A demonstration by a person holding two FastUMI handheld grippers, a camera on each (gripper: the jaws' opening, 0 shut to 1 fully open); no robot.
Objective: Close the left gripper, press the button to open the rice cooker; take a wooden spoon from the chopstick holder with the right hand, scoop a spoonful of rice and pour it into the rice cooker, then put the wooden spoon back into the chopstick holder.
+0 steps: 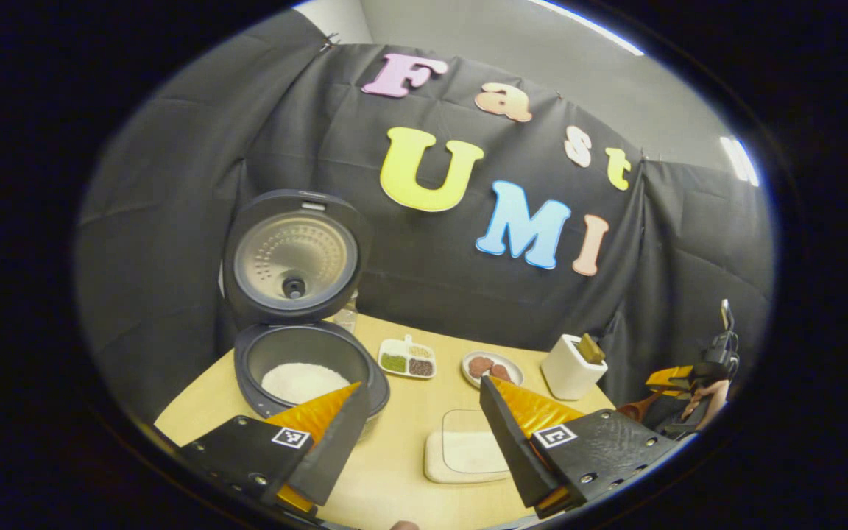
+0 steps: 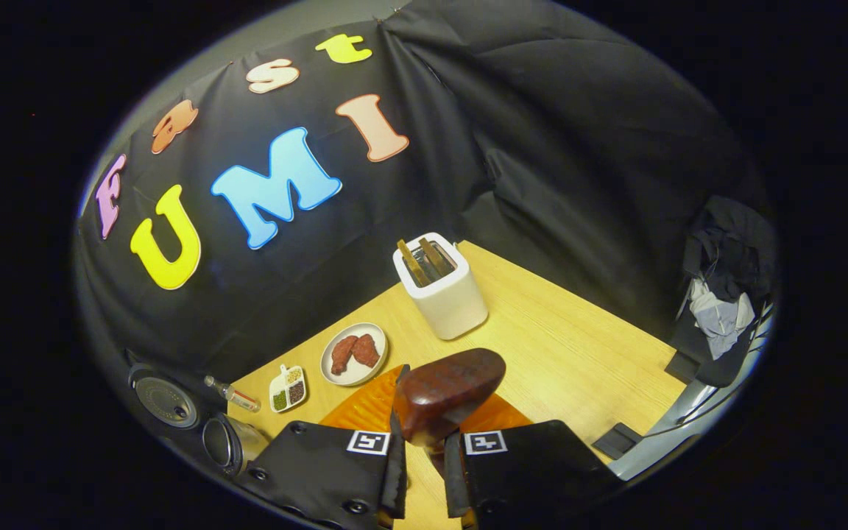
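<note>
Rice cooker [image 1: 306, 353] stands open, lid upright, white rice inside; dark wooden spoon [image 2: 447, 394] tilted near white holder [image 2: 444, 287].

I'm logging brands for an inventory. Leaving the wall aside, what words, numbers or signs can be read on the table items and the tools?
No readable words or numbers.
Left tool: square black-and-white markers, coded patterns, not text.
Right tool: the same kind of markers.
Rice cooker: no print visible.
Chopstick holder: plain.
Wooden spoon: unmarked.

Glossy wooden spoon [image 2: 450, 390]; pale smooth wood-grain table [image 2: 564, 346]; matt cloth wall [image 1: 174, 184].
</note>
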